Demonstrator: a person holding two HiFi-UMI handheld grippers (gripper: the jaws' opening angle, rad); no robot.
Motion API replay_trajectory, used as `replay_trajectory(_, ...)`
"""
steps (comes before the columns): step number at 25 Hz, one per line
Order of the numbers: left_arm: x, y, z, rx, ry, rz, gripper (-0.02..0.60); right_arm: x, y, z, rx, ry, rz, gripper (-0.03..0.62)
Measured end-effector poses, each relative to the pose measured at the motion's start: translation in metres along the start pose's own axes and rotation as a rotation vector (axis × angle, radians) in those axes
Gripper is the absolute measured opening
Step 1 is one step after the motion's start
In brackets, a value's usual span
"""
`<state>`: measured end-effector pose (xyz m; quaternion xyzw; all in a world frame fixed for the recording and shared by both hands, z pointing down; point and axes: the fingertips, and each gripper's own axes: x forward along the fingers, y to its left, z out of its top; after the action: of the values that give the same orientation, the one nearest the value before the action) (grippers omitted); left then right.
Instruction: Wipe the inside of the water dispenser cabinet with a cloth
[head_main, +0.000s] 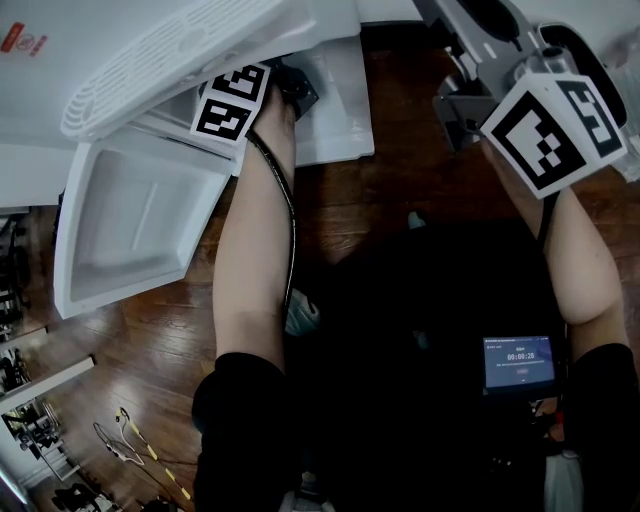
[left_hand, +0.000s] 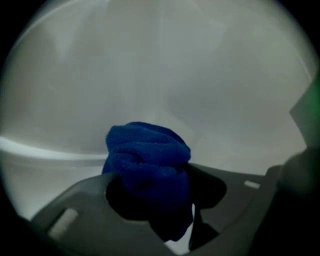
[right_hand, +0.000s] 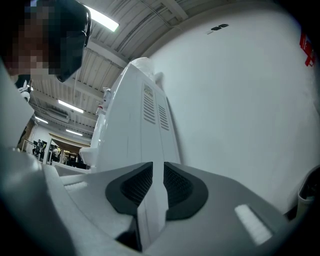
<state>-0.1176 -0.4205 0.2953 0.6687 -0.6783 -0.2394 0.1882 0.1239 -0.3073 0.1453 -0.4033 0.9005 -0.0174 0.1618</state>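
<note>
My left gripper (left_hand: 155, 197) reaches into the water dispenser cabinet (left_hand: 165, 75), its fingers clamped on the bunched blue cloth (left_hand: 147, 157). The white inner wall lies straight ahead of the cloth. My right gripper (right_hand: 156, 190) hangs outside, fingers nearly together, grip unclear.

- I read this as a large workshop or lab hall, not a home. In the right gripper view, bare ceiling beams (right_hand: 107, 53) cross at eleven o'clock, with a strip light (right_hand: 102, 19) above them.
- At nine o'clock in that view the hall opens deep, with dark equipment (right_hand: 42, 147) too small to name under more lights.
- A tall white water dispenser (right_hand: 140, 125) stands by a plain white wall (right_hand: 240, 100) that carries a red sign (right_hand: 306, 47) at two o'clock.
- In my head view, loose cables (head_main: 130, 440) lie on the dark wooden floor (head_main: 400, 190) at seven o'clock.
- A small timer screen (head_main: 519, 362) glows at four o'clock.
</note>
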Motion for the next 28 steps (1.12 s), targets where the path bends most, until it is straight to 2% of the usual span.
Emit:
replay_trajectory(4,0.000,-0.024,-0.030,0.131,0.090,-0.096,0.192,0.002,0.003,-0.004,0.014,0.014,0.014,0.064)
replay_trajectory(8,-0.003,-0.051,-0.071,0.214,0.216,-0.238,0.193,0.003,0.006,-0.006,0.015,0.023,0.024,0.064)
replay_trajectory(12,-0.005,-0.061,-0.080,0.268,0.247,-0.291,0.196,0.003,0.004,-0.008,0.015,0.026,0.025,0.064)
replay_trajectory(13,-0.005,-0.059,-0.078,0.278,0.244,-0.282,0.196,0.004,0.004,-0.008,0.015,0.027,0.027,0.064)
replay_trajectory(15,-0.004,-0.045,-0.066,0.245,0.218,-0.222,0.196,0.004,0.004,-0.009,0.020,0.031,0.031,0.064)
replay_trajectory(17,-0.003,-0.019,-0.046,0.202,0.161,-0.108,0.196,0.004,0.005,-0.010,0.029,0.035,0.031,0.064)
replay_trajectory(19,-0.008,0.012,-0.022,0.198,0.091,0.024,0.196,0.004,0.006,-0.010,0.036,0.037,0.031,0.064)
replay_trajectory(21,-0.014,0.035,-0.004,0.212,0.047,0.123,0.195,0.005,0.007,-0.010,0.037,0.038,0.034,0.064)
replay_trajectory(23,-0.015,0.040,-0.002,0.265,0.053,0.156,0.195,0.005,0.007,-0.010,0.034,0.039,0.038,0.064)
replay_trajectory(25,-0.012,0.037,-0.012,0.348,0.085,0.155,0.195,0.005,0.007,-0.009,0.029,0.038,0.038,0.064)
replay_trajectory(28,-0.005,0.025,-0.043,0.397,0.156,0.089,0.195,0.003,0.003,-0.007,0.031,0.029,0.027,0.064)
